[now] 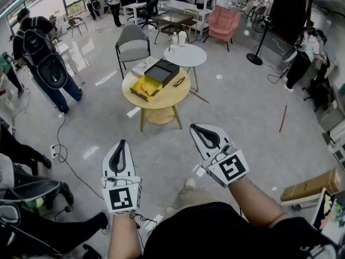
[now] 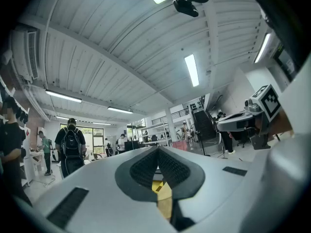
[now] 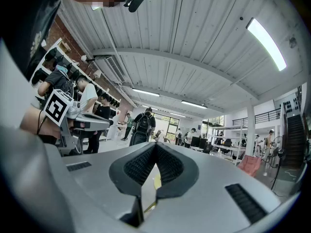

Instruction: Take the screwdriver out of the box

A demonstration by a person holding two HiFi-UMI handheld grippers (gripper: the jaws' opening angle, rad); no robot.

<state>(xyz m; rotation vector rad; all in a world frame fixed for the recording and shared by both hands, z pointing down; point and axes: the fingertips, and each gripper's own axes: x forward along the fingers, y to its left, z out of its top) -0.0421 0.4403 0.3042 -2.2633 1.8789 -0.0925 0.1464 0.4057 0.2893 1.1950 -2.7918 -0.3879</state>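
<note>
Two grippers are held level over the floor, well apart from the bench. The left gripper (image 1: 121, 147) has its jaws together with nothing between them. The right gripper (image 1: 198, 129) is likewise closed and empty.

Ahead of them we see the box (image 1: 161, 72) lying flat on a round wooden bench (image 1: 156, 106). It is black, with a yellow piece (image 1: 141, 88) touching its left end. A slim dark thing (image 1: 179, 81) lies on the benchtop just beside the box's right edge. At this distance we cannot tell whether it is the screwdriver.

Behind the bench stand a small white round table (image 1: 188, 57) and a grey chair (image 1: 132, 43), with a pink armchair (image 1: 223, 23) farther back. The floor (image 1: 242, 107) is glossy grey, and a person with a black backpack (image 1: 40, 55) stands at the left.
</note>
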